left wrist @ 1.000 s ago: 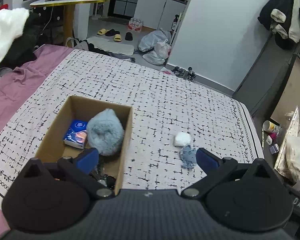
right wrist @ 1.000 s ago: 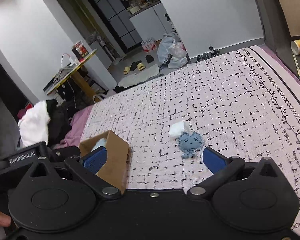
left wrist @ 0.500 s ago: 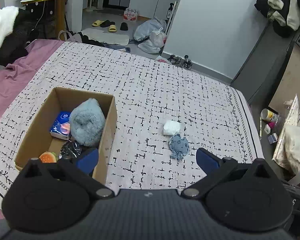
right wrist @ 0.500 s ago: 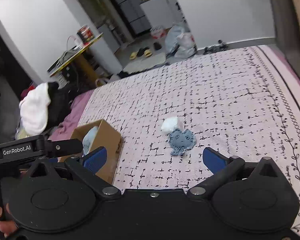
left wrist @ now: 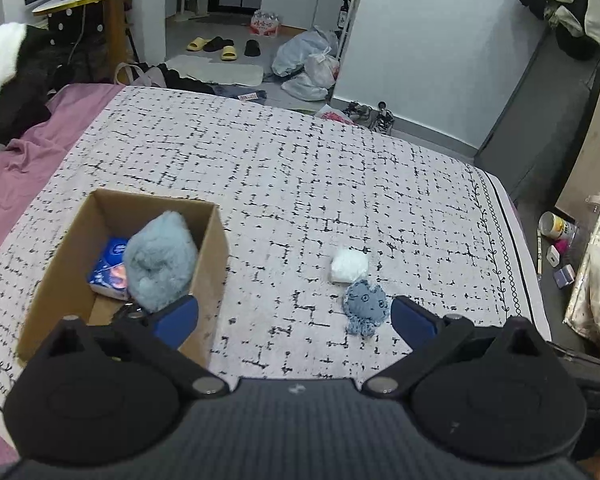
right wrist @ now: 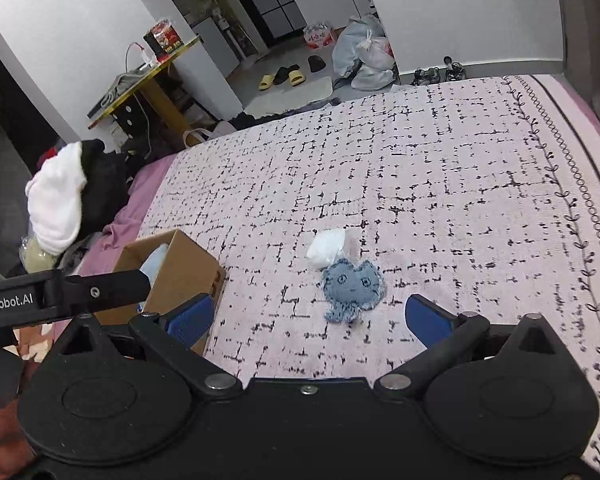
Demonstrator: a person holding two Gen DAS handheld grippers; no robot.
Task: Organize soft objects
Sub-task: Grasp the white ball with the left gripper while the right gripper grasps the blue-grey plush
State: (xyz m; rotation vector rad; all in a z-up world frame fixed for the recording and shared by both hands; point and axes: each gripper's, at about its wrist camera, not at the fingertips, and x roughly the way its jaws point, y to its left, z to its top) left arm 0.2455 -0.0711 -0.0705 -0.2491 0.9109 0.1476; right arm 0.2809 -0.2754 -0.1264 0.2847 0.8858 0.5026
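Observation:
A brown cardboard box (left wrist: pixel 212 256) (right wrist: pixel 184 268) sits on the patterned bedspread at the left. In it lie a fluffy grey-blue plush (left wrist: pixel 158 262), a blue packet (left wrist: pixel 110 268) and some dark items. A small blue octopus toy (left wrist: pixel 365 306) (right wrist: pixel 352 286) lies on the bed right of the box, touching a white soft lump (left wrist: pixel 348 265) (right wrist: pixel 327 246) behind it. My left gripper (left wrist: pixel 294 316) is open and empty above the bed between box and toy. My right gripper (right wrist: pixel 310 316) is open and empty, just short of the octopus.
The bedspread (left wrist: pixel 300 184) ends at the right with a drop to a cluttered floor (left wrist: pixel 560 240). A pink sheet (left wrist: pixel 16 168) and a pile of clothes (right wrist: pixel 64 200) lie at the left. The left gripper's body (right wrist: pixel 60 292) crosses the right wrist view beside the box.
Both grippers have drawn back and up, then eased forward; the box and toys shifted in view. Nothing was grasped. The objects themselves have not moved.

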